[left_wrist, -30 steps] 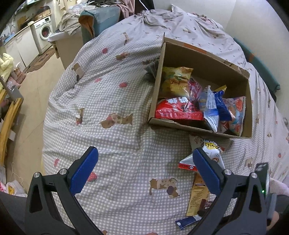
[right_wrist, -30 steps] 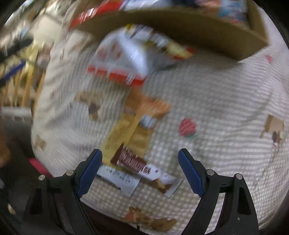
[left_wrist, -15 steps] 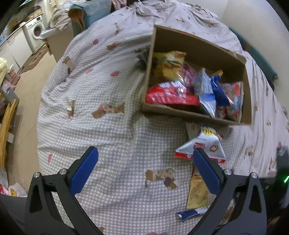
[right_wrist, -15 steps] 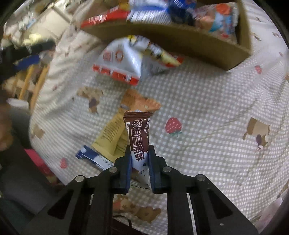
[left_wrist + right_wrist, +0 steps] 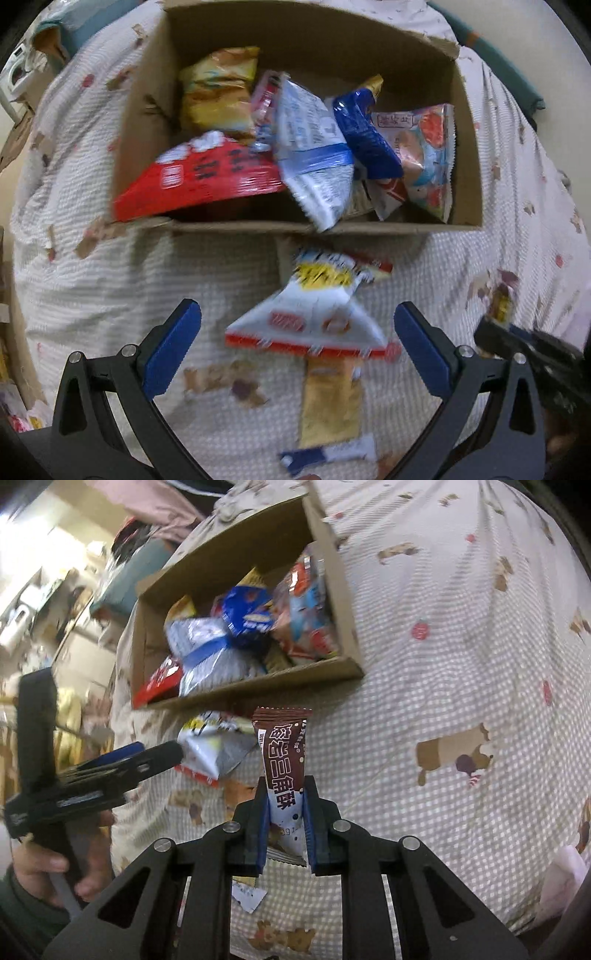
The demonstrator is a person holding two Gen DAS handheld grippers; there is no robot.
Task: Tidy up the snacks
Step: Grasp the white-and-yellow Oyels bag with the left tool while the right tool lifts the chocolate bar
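One brown wrapper lettered 三角酥 in right gripper

Box sits on bed cover, at 12 o'clock from left gripper. Snack bags piled inside box, one hanging over its near wall. Triangular bag on cover just in front of box, between left gripper's spread jaws. Flat packet at 6 o'clock from it, edges touching. Small sachet beyond that. Right gripper at 3 o'clock, wafer bar clamped between its fingers, above cover.
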